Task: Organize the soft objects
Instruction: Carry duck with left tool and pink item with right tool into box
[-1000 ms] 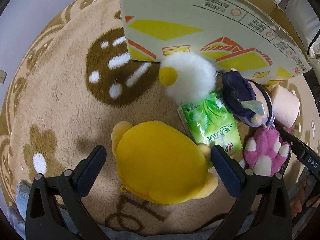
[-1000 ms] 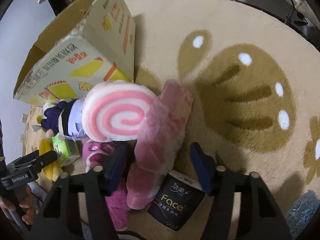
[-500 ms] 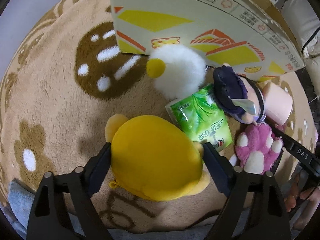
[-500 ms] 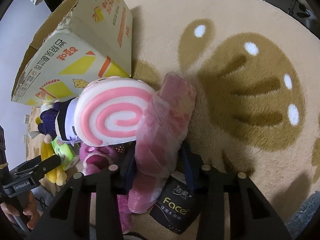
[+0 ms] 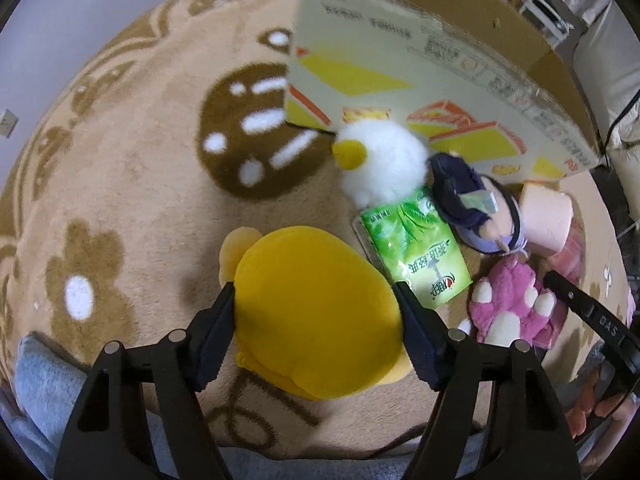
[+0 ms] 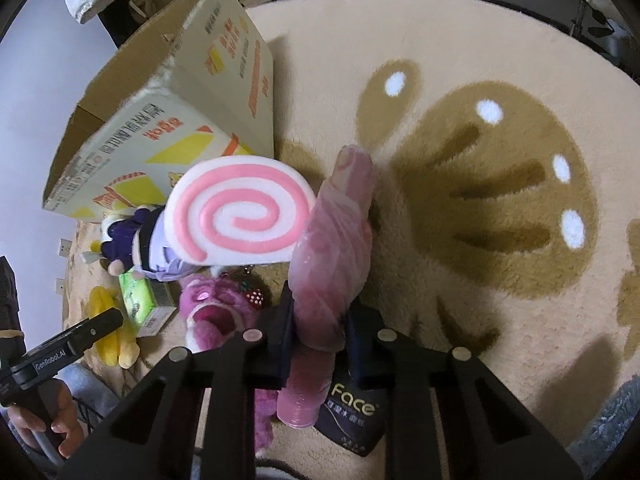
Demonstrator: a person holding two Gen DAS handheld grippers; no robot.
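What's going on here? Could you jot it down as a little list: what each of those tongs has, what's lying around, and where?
Left tongs: shut on yellow plush
Right tongs: shut on pink wrapped roll
Surface: beige rug with brown paw prints
Box: open cardboard box, behind the toys
Loose toys: white puff, purple-haired doll, swirl cushion, pink bear
Packs: green tissue pack, dark Face pack

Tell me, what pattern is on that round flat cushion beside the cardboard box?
A pink spiral on white, like a swirl cake, on the round flat cushion; clearest in the right wrist view.
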